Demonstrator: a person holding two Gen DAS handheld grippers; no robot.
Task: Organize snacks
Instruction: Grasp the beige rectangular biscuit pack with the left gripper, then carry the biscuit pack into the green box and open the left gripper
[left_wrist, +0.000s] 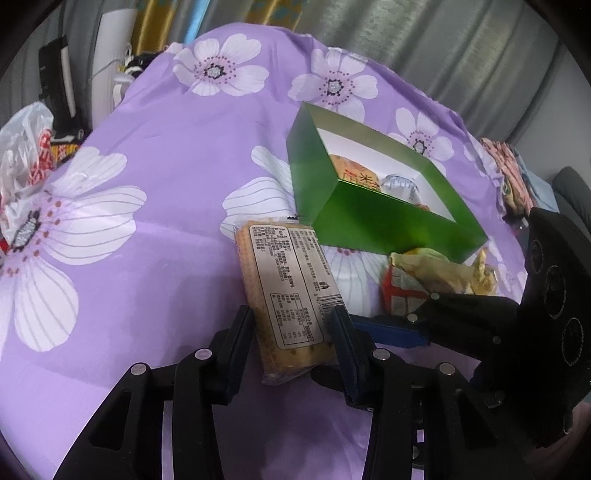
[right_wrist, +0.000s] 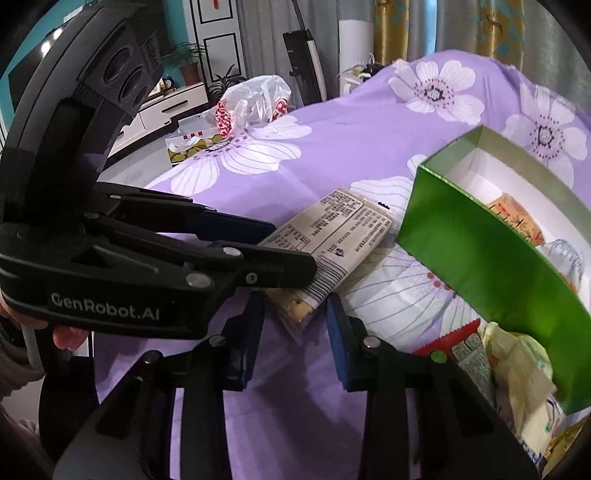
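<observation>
A cracker pack (left_wrist: 288, 291) with a printed label lies on the purple flowered cloth (left_wrist: 166, 206), its near end between the fingers of my left gripper (left_wrist: 293, 332), which is shut on it. The same pack (right_wrist: 332, 236) shows in the right wrist view, held by the left gripper (right_wrist: 280, 254). My right gripper (right_wrist: 295, 328) is open, its fingers either side of the pack's near end; it also shows in the left wrist view (left_wrist: 413, 321). A green box (left_wrist: 373, 192) holds several wrapped snacks (left_wrist: 354, 173). Loose snack packets (left_wrist: 424, 280) lie beside it.
A white plastic bag (left_wrist: 26, 155) sits at the cloth's left edge; it also shows in the right wrist view (right_wrist: 255, 99). The green box (right_wrist: 480, 251) stands at the right, with loose packets (right_wrist: 517, 369) in front of it. Curtains and furniture lie beyond the table.
</observation>
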